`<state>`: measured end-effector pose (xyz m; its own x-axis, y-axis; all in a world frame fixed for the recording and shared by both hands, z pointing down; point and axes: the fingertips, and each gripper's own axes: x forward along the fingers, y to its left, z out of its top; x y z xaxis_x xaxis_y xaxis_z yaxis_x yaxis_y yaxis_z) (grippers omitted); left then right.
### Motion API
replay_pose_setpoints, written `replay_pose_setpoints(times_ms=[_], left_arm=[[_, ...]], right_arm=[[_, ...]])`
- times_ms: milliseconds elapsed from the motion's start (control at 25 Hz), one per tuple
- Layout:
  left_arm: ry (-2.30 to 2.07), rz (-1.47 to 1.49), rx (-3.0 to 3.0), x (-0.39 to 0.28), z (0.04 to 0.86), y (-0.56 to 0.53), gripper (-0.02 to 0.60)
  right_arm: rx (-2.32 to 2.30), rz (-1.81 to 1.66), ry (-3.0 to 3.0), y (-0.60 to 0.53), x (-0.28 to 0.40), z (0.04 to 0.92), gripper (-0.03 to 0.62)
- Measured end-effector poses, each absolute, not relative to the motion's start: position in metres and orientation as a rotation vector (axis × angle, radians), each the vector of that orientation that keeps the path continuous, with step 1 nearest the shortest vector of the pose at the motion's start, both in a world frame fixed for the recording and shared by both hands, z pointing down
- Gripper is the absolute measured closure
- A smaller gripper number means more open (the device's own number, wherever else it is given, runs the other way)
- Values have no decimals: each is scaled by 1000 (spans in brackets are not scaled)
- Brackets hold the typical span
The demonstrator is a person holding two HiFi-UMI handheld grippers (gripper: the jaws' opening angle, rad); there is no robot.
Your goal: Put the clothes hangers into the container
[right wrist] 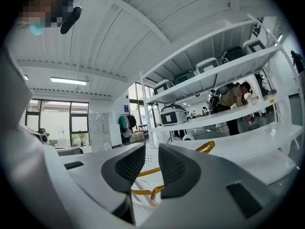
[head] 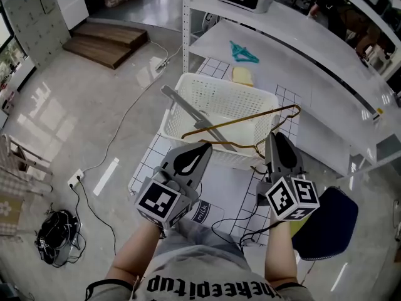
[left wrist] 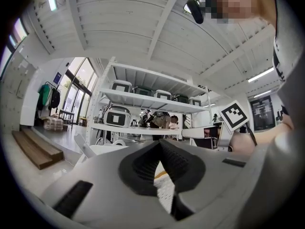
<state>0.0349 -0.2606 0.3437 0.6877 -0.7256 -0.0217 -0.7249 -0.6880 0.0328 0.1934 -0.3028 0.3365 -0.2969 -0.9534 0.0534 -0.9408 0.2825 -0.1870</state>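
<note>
The white container [head: 216, 96] sits at centre in the head view, at twelve o'clock from both hands. Across its rim lies a gold wire hanger [head: 250, 118]. Its long axis runs roughly from nine to three o'clock, with the right end tipped a little toward two, so it is on the basket rather than down inside it. A grey hanger [head: 188, 111] crosses it from ten to four o'clock, its lower end near the front wall. A teal hanger [head: 243, 53] lies well apart on the shelf beyond.

The right gripper [head: 276, 140] is the nearer one to the gold wire, which lies just beyond its tips at twelve o'clock. In the right gripper view the fingers [right wrist: 176, 168] stand a narrow way apart. The wire shows through the gap and below it, and the pads do not appear to pinch it.

The left gripper [head: 207, 144] has its tips together, with nothing visibly between them. The grey hanger passes close by, so contact there is uncertain.

The coming move likely turns on taking the gold wire across its long axis and tipping it down past the rim
</note>
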Motion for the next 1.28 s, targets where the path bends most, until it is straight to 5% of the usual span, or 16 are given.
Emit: replay_pose_setpoints(times_ms=[400, 1280], left_arm=[[-1103, -33, 2886, 47, 342, -253, 558], [-892, -37, 2949, 47, 337, -233, 558]], right_arm=[[-1868, -263, 2450, -283, 193, 330, 602], [-1916, -198, 2435, -238, 166, 321, 600]])
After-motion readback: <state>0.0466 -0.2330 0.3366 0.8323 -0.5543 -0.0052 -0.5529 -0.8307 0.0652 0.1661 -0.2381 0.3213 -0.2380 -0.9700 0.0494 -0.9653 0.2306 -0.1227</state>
